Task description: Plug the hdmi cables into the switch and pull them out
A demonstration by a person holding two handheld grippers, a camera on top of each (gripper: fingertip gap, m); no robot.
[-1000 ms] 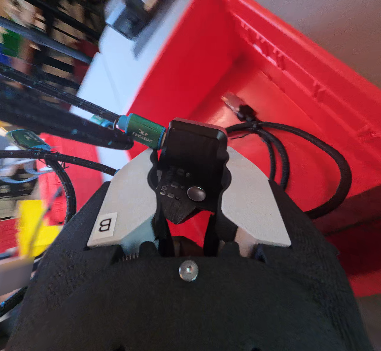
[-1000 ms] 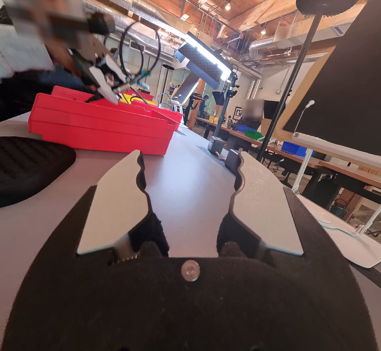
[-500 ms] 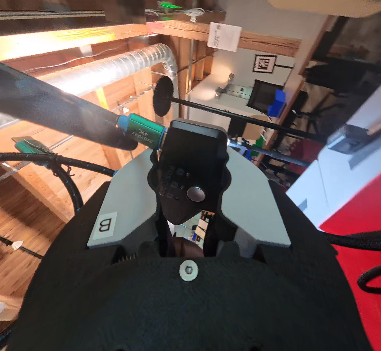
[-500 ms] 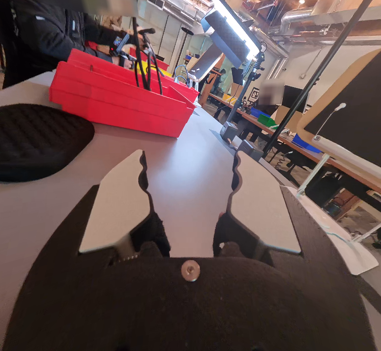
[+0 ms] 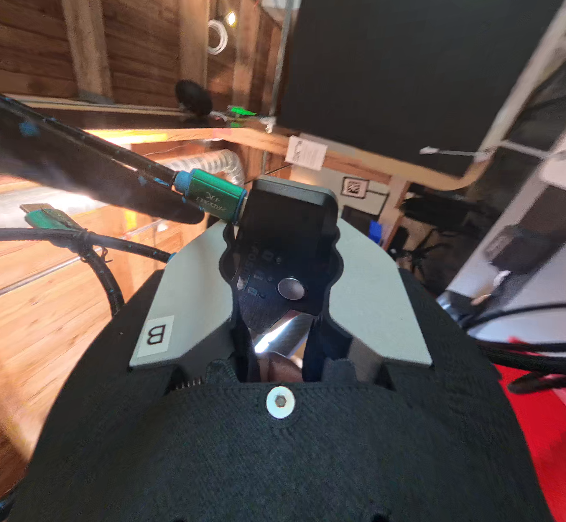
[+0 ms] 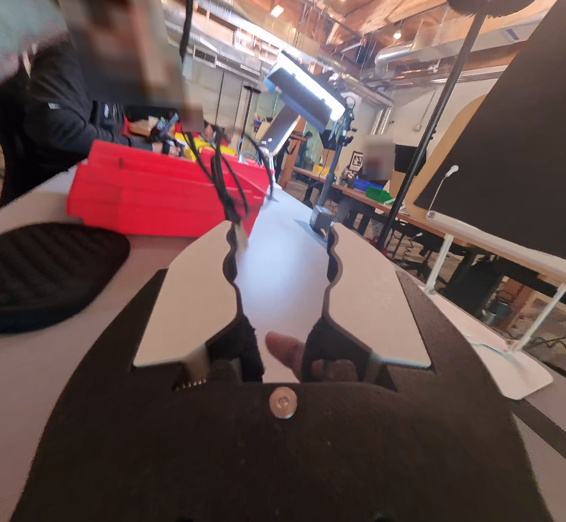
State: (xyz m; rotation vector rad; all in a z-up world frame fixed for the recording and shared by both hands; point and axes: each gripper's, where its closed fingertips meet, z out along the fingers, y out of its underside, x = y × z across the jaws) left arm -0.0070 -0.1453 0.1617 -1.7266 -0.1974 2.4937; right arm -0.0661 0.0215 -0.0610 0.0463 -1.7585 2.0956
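**Two grippers, one switch held aloft in a timber-ceilinged workshop**

Wooden ceiling boards and silver ducting (image 6: 395, 58) span the room above a tilted light panel (image 6: 301, 95). A pale grey table (image 6: 284, 265) carries the red bin (image 6: 147, 197) and a black ribbed pad (image 6: 52, 271). The left gripper (image 5: 283, 250) is clenched on the black HDMI switch (image 5: 289, 231), raised toward the ceiling, a green-shelled HDMI plug (image 5: 216, 199) seated in its side. Another green plug (image 5: 46, 217) hangs free. The right gripper (image 6: 281, 250) stands released over the table; dangling cables (image 6: 226, 182) end near its left fingertip.
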